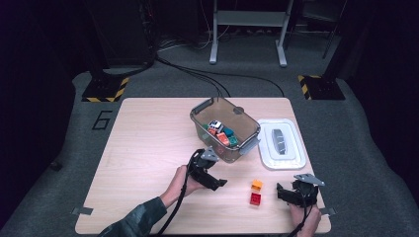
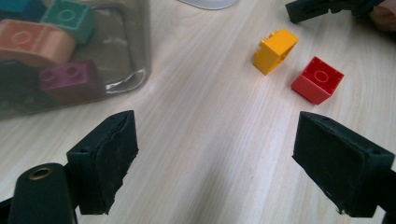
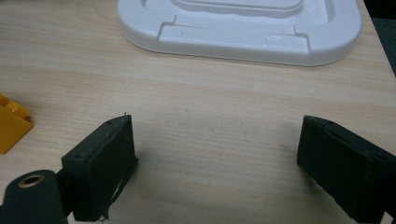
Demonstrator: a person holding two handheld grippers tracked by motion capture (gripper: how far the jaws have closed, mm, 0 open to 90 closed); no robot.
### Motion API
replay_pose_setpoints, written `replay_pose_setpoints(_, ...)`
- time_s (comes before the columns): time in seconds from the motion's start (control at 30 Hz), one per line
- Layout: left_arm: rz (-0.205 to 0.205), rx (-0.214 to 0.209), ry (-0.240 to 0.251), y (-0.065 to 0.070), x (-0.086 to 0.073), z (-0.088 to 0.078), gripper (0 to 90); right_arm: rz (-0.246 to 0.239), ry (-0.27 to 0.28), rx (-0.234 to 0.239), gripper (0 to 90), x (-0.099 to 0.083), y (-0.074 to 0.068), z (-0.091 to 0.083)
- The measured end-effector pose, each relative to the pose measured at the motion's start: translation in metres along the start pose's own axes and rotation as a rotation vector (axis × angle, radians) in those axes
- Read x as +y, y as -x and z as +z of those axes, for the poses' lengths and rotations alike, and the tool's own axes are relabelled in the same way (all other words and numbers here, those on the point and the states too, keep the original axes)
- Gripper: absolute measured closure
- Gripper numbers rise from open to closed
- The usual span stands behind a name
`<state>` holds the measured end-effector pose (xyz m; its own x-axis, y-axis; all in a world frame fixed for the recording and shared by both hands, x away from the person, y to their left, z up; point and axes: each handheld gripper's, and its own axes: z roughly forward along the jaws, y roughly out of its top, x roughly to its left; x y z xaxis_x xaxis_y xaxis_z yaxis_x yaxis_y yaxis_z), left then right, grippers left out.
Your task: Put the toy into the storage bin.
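My left gripper (image 1: pixel 217 183), jaws spread & empty: go slow to small red plastic brick (image 2: pixel 318 79) at 1 o'clock, pinch flat sides.

**Readable marks**

One numeral: a dark "6" (image 1: pixel 101 120) on the grey floor covering (image 1: pixel 74 143), just off the table's (image 1: pixel 148 148) far left corner. Yellow-and-black hazard stripes (image 1: pixel 106 92) mark the stand base (image 1: pixel 101 84) beyond that corner; a matching striped base (image 1: pixel 318 87) sits beyond the far right corner. No lettering, brand or label legible on anything that rests on the table.
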<state>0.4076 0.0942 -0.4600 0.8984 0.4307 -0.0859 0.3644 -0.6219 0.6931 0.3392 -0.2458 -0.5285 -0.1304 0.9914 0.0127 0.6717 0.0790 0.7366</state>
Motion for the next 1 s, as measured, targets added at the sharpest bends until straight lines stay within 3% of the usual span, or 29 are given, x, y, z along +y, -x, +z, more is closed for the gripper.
replay_pose_setpoints(0.23, 0.018, -0.049, -0.001, 0.015, 0.003, 0.018, 13.0, 0.0, -0.001, 0.0, 10.4, 0.0, 0.0, 0.0)
replay_pose_setpoints(0.43, 0.068, -0.066, 0.005, 0.03, 0.009, 0.027, 13.0, 0.001, 0.0, 0.0, 10.5, 0.0, 0.0, 0.0)
replay_pose_setpoints(0.57, 0.09, -0.104, 0.019, 0.04, 0.01, 0.035, 15.4, 0.001, 0.0, 0.0, 10.4, 0.0, 0.0, 0.0)
replay_pose_setpoints(0.8, 0.172, -0.187, 0.014, 0.06, 0.013, 0.053, 18.7, 0.001, -0.001, 0.0, 10.4, 0.0, 0.0, 0.0)
replay_pose_setpoints(1.0, 0.197, -0.213, 0.007, 0.068, 0.017, 0.068, 21.6, 0.001, -0.001, 0.0, 10.4, 0.0, 0.0, 0.0)
